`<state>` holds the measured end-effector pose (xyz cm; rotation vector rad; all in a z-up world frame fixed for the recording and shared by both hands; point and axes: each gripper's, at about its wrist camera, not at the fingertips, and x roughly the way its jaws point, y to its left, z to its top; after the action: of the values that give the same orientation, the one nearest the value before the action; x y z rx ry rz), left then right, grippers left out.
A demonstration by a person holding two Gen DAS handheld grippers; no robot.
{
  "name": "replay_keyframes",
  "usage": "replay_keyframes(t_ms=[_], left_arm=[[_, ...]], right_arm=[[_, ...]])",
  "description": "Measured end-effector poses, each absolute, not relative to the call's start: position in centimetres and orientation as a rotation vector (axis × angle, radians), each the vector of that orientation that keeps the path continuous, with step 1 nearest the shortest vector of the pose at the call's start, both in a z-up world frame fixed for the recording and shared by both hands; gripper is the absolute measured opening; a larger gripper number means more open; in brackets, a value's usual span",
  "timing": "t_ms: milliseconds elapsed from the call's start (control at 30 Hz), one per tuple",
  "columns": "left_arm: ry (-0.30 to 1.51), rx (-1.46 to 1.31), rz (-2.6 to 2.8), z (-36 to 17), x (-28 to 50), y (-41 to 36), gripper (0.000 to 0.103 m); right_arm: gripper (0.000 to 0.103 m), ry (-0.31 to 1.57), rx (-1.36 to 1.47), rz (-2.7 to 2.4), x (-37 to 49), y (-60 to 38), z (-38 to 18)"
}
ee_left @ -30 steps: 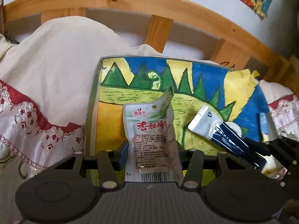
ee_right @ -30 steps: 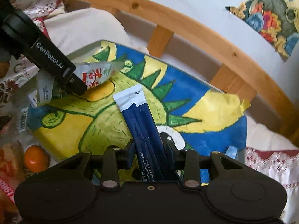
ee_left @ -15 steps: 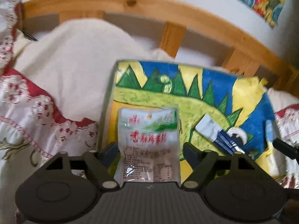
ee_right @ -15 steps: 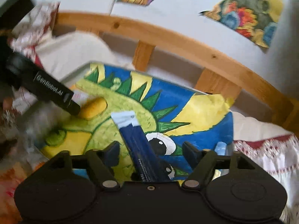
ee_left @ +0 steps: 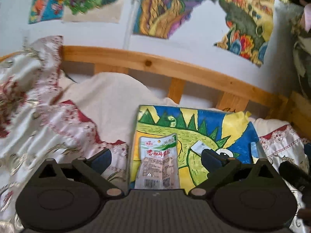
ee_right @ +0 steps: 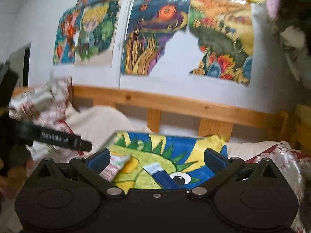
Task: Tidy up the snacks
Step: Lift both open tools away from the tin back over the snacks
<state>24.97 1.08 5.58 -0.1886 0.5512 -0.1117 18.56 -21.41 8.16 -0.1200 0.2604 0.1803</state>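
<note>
Blue-padded fingers (ee_left: 101, 160) of our left gripper (ee_left: 155, 160) stand spread wide, having just been opening, with the white snack packet (ee_left: 158, 163) lying flat between them, touched by neither. That packet rests on the dinosaur-painted tray (ee_left: 239, 128), toward its seven o'clock corner. Our right gripper (ee_right: 156, 160) has likewise just been opening and stands just as wide; the dark blue stick packet (ee_right: 162, 176) lies loose on the tray between its fingers, near six o'clock in that view, just beside the painted eye. We judge both snacks set down, so this step is the release and pull-away. Next we would need another snack to fetch, though none shows clearly from here. Wooden bed rail (ee_left: 175, 66) and wall drawings (ee_right: 153, 35) fill twelve o'clock.
</note>
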Motion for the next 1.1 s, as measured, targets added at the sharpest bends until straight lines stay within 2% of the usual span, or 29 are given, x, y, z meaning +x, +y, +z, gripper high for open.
replay_keyframes(t_ms=[400, 767, 1100], left_arm=[[0.443, -0.143, -0.085, 7.4, 15.3, 1.9, 0.102], [0.488, -0.092, -0.062, 6.1, 8.6, 1.6, 0.102], [0.584, -0.047, -0.065, 3.1, 6.0, 0.6, 0.102]], right_arm=[[0.102, 0.248, -0.029, 0.143, 9.9, -20.9, 9.7], [0.102, 0.32, -0.02, 0.148, 3.5, -21.3, 8.2], [0.102, 0.43, -0.033, 0.17, 1.8, -21.7, 5.6]])
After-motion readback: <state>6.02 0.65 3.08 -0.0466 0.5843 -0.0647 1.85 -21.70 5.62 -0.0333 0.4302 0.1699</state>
